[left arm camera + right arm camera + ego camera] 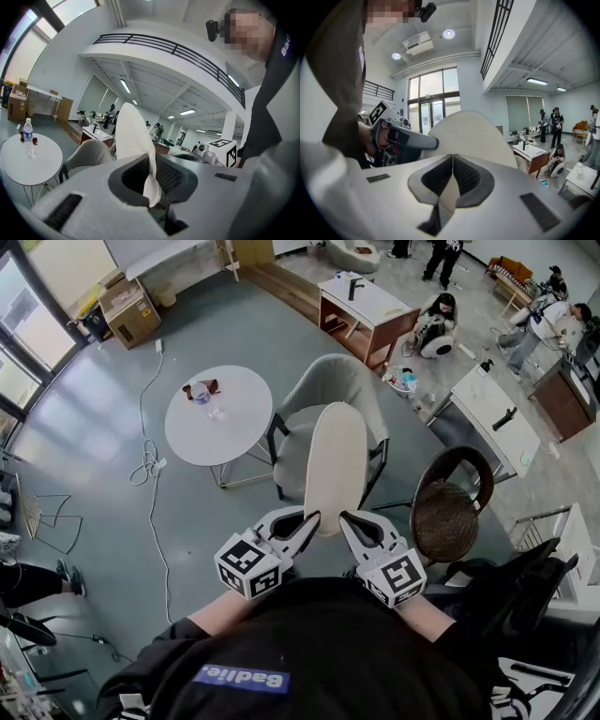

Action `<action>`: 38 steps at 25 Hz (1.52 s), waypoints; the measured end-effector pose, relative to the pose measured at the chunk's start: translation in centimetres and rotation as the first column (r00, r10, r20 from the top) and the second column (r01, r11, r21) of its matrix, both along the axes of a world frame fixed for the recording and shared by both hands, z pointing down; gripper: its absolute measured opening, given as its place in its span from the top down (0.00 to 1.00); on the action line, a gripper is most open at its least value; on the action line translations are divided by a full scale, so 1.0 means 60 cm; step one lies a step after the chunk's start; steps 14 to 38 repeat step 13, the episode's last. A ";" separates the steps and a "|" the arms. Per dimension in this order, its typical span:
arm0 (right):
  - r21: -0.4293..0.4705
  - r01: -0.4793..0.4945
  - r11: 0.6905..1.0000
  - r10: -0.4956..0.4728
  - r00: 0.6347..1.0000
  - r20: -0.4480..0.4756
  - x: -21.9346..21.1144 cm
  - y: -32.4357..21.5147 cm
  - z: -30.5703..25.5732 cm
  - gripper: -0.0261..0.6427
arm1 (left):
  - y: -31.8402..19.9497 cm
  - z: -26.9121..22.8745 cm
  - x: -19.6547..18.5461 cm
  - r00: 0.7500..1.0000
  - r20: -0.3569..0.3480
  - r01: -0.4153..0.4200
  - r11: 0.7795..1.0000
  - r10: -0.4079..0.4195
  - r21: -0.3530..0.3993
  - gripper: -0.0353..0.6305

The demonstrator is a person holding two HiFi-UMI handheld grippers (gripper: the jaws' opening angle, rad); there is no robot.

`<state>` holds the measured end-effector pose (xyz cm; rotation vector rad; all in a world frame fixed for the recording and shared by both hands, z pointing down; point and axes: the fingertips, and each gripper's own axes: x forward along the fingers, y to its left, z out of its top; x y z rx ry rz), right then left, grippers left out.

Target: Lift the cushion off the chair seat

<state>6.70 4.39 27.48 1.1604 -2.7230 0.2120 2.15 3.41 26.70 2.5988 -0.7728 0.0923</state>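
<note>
A flat cream cushion (335,465) hangs in the air above the grey armchair (330,388), clear of its seat. My left gripper (313,518) is shut on the cushion's near left edge. My right gripper (344,518) is shut on its near right edge. In the left gripper view the cushion (132,136) stands upright, pinched between the jaws of the left gripper (152,180). The right gripper view shows the cushion (473,133) spreading wide beyond the right gripper (451,180), with a fold of fabric caught in the jaws and the left gripper (401,137) beside it.
A round white table (216,415) with a water bottle (202,395) stands left of the armchair. A dark round-seated chair (448,507) is at the right. A white cable (148,460) runs over the grey floor. Desks (366,310) and several people are farther back.
</note>
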 end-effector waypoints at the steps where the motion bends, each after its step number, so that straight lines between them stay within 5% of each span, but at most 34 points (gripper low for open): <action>1: 0.000 -0.001 1.000 0.001 1.000 0.000 0.002 0.000 0.001 0.92 | 0.000 0.000 0.000 1.000 -0.002 0.003 1.000 -0.003 0.000 0.88; 38: 0.018 -0.012 1.000 0.012 1.000 -0.007 0.020 -0.009 -0.013 0.92 | -0.005 0.000 -0.003 0.999 -0.013 0.030 1.000 -0.030 -0.004 0.88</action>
